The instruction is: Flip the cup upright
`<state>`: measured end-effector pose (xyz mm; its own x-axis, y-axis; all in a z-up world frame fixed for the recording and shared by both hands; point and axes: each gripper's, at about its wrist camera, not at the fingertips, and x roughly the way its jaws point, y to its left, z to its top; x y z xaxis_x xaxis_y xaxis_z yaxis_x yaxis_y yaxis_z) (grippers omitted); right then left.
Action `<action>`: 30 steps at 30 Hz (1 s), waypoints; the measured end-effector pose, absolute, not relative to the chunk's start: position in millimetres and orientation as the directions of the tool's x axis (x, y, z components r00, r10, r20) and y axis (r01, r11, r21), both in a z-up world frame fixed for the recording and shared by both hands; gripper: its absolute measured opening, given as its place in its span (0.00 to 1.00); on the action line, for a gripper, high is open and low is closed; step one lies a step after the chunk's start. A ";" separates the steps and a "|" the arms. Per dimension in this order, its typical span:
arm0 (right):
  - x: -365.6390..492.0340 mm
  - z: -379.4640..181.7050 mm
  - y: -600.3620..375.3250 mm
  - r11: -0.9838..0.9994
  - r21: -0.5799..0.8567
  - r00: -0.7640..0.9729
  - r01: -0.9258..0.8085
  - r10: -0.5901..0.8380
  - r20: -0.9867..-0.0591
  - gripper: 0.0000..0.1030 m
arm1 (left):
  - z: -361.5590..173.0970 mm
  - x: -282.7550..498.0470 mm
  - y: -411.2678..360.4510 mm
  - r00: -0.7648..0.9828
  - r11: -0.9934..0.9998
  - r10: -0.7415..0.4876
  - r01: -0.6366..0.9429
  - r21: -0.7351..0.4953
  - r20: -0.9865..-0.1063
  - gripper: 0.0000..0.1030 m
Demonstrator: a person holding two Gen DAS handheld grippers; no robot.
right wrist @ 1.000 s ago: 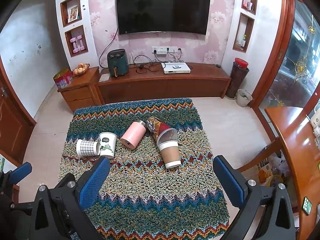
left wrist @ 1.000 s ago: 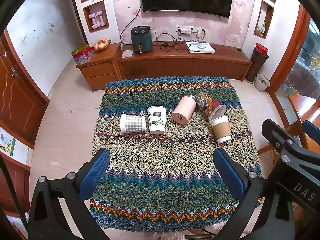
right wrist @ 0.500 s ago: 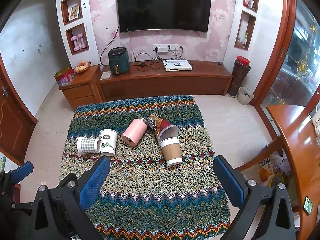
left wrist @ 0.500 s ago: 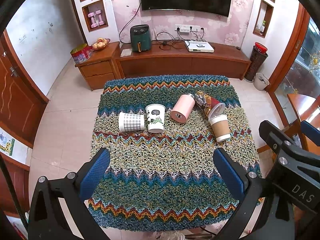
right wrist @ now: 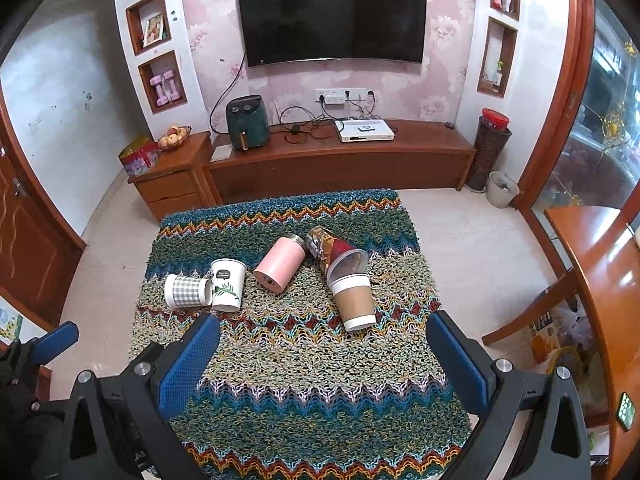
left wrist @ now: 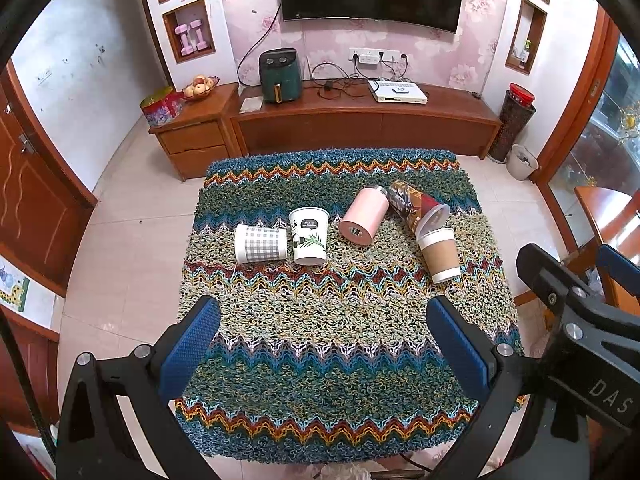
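Note:
Several cups sit on a zigzag knitted cloth [left wrist: 332,340]. A checked cup [left wrist: 260,243] lies on its side at the left. A white panda cup [left wrist: 309,235] stands next to it. A pink tumbler [left wrist: 363,221], a patterned cup with a clear lid [left wrist: 416,207] and a brown paper cup [left wrist: 439,255] lie on their sides. The same cups show in the right wrist view: checked [right wrist: 187,291], panda [right wrist: 227,285], pink [right wrist: 280,265], patterned [right wrist: 334,251], brown [right wrist: 354,302]. My left gripper [left wrist: 324,352] and right gripper [right wrist: 324,360] are open, empty, high above the cloth's near side.
A wooden TV cabinet [left wrist: 360,124] with an air fryer [left wrist: 279,76] stands behind the table, under a wall TV [right wrist: 332,20]. A wooden table [right wrist: 600,264] is at the right. The right gripper shows at the right edge of the left wrist view [left wrist: 580,320].
Both grippers have risen and drawn back a little, so the table looks smaller and lower in view. The cups have not moved.

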<state>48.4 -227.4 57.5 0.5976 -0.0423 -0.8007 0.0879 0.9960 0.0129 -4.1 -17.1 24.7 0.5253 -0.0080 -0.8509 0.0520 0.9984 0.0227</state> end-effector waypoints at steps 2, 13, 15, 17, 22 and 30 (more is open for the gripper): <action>48.9 55.6 -229.1 0.995 0.013 0.592 0.095 -0.046 -0.805 1.00 | 22.3 -3.3 -18.0 0.523 0.998 -0.009 0.054 0.022 -0.852 1.00; 54.1 43.4 -254.3 0.986 0.034 0.580 0.162 -0.067 -0.812 1.00 | 5.4 0.3 -17.0 0.499 0.999 -0.026 0.049 -0.002 -0.866 1.00; 54.4 41.5 -257.4 0.986 0.017 0.588 0.166 -0.085 -0.805 1.00 | 3.0 0.4 -16.6 0.494 0.999 -0.029 0.044 -0.009 -0.869 1.00; 53.9 39.9 -260.5 0.986 -0.011 0.605 0.164 -0.109 -0.789 1.00 | 0.2 0.9 -15.8 0.487 0.999 -0.036 0.040 -0.019 -0.873 1.00; 53.5 32.8 -269.9 0.992 -0.014 0.621 0.125 -0.089 -0.779 1.00 | -5.6 -0.5 -16.8 0.492 1.000 -0.023 0.027 -0.011 -0.870 1.00; 55.2 11.0 -288.3 0.996 -0.002 0.627 0.091 -0.058 -0.777 1.00 | -18.1 -8.0 -30.5 0.491 0.999 -0.038 0.044 -0.018 -0.870 1.00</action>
<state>55.2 -288.3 11.0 0.6266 -0.0584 -0.7772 0.0907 0.9959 -0.0016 -8.0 -30.5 -18.1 0.4913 -0.0375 -0.8702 0.0444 0.9989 -0.0180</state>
